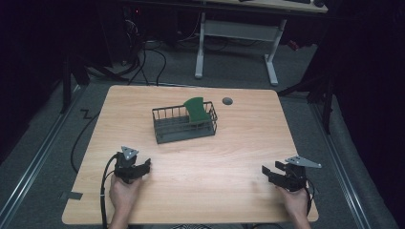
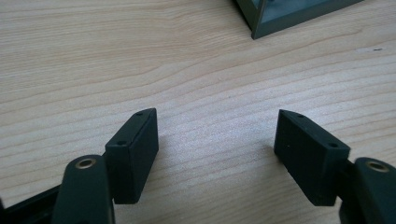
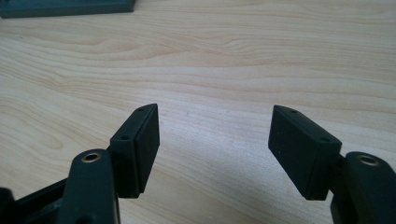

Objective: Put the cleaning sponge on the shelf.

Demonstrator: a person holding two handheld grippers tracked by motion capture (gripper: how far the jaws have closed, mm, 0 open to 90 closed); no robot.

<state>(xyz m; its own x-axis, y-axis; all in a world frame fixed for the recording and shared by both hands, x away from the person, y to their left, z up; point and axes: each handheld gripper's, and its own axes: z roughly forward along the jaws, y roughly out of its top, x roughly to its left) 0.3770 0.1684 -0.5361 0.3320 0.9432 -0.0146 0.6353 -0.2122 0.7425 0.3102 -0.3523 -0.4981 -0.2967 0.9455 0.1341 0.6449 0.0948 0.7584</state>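
Note:
A dark wire basket [image 1: 162,125] stands near the middle of the wooden table [image 1: 239,143], with a green curved piece [image 1: 196,109] leaning inside its right end. My left gripper [image 1: 143,167] rests low at the table's front left, held by a hand, open with nothing between its jaws. My right gripper [image 1: 270,174] sits at the front right, also open and empty. In the left gripper view the gripper [image 2: 217,135] hovers over bare wood, with the basket's base corner [image 2: 289,18] at the top. The right gripper view shows its gripper [image 3: 215,133] spread over bare wood, the basket base [image 3: 65,7] at top left.
A small grey round cap [image 1: 227,100] lies on the table behind the basket to the right. Beyond the table's far edge stands a white desk frame [image 1: 239,33] on a grey floor, with cables at the left.

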